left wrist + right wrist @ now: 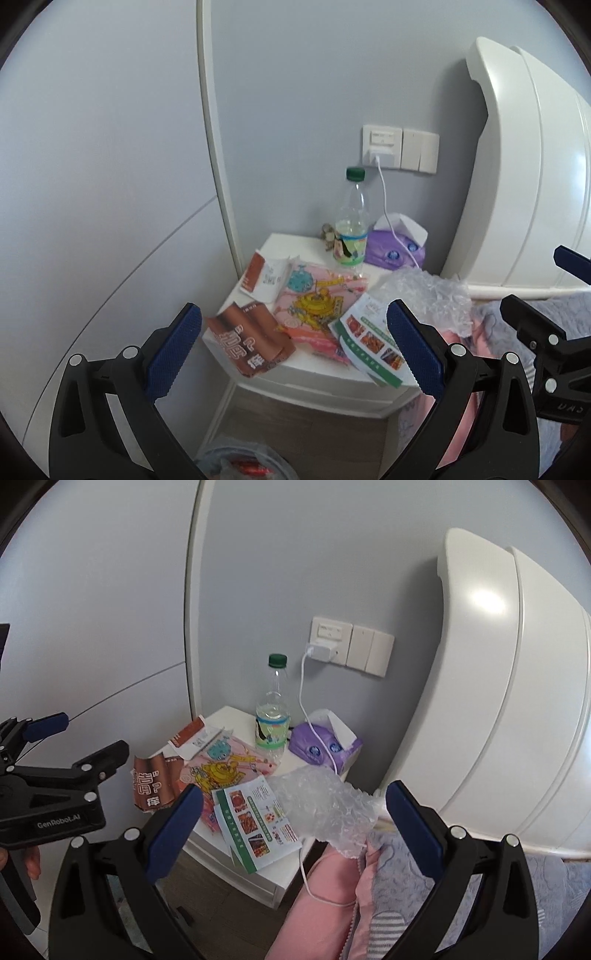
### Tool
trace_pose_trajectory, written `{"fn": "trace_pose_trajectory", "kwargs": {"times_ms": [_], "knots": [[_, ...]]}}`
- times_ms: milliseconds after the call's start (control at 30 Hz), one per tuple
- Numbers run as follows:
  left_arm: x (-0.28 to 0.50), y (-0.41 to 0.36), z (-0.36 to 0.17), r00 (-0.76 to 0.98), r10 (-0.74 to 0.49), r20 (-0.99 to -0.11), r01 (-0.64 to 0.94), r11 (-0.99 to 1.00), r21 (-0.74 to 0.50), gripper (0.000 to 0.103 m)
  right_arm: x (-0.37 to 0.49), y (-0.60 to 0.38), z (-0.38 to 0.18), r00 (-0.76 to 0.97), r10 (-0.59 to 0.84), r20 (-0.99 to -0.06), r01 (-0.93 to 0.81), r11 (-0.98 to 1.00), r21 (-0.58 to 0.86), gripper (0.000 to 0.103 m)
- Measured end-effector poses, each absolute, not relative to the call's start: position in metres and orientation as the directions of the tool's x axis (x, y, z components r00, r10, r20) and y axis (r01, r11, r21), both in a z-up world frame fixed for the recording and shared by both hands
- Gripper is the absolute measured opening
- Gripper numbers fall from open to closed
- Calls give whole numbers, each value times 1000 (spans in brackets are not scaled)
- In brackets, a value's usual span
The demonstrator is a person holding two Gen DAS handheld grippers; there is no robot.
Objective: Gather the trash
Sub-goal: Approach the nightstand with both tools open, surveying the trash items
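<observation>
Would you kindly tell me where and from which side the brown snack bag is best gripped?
Grip the brown snack bag at its crumpled front end, which juts past the nightstand edge. Come from the front with the open left tool; the overhang probably lets one finger slip underneath.

We see a white wall socket (330,637) with a white charger cable (303,698), and far right a purple tissue pack (321,747).
</observation>
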State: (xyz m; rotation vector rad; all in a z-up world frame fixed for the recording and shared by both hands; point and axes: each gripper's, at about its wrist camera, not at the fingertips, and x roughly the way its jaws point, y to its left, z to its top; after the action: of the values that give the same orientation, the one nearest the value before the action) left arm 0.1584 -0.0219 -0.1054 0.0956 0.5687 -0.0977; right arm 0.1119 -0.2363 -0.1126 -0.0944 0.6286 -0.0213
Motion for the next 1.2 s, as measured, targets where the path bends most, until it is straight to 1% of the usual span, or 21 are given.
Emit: {"fn": "trace_pose_trajectory", "kwargs": {"times_ms": [67, 100, 167, 233, 300, 400, 500, 633, 1000, 1200], "knots": [[153, -24, -105, 846, -47, -532, 92, 994, 58, 98, 107, -241, -112, 811, -45, -583, -14, 995, -95, 97], [151, -25, -107, 838, -34, -544, 72, 996, 49, 98, 104, -243, -111, 806, -42, -591, -15, 996, -92, 97], [148, -30, -108, 826, -49, -561, 76, 997, 24, 98, 96, -247, -105, 812, -22, -583, -33, 996, -84, 97], [144, -36, -108, 831, -36, -554, 73, 996, 45, 98, 89, -250, -103, 826, -36, -563, -29, 994, -106, 97], [142, -43, -109, 829, -24, -559, 72, 995, 63, 98, 88, -251, -104, 821, -35, -570, -23, 995, -95, 97], [141, -46, -109, 824, -40, -566, 88, 995, 57, 98, 87, -256, -105, 814, -15, -580, -21, 998, -54, 97], [141, -49, -109, 825, -26, -564, 89, 993, 83, 98, 88, -255, -109, 815, -28, -579, -5, 998, -55, 97], [145, -47, -113, 819, -30, -573, 96, 992, 85, 98, 92, -254, -114, 810, -13, -586, -16, 999, -45, 97], [163, -38, -135, 803, -29, -595, 125, 985, 120, 97, 115, -251, -144, 768, 12, -640, -48, 998, -39, 97], [176, -35, -150, 785, -46, -618, 149, 982, 115, 97, 129, -253, -160, 743, 41, -668, -70, 997, -16, 97]]}}
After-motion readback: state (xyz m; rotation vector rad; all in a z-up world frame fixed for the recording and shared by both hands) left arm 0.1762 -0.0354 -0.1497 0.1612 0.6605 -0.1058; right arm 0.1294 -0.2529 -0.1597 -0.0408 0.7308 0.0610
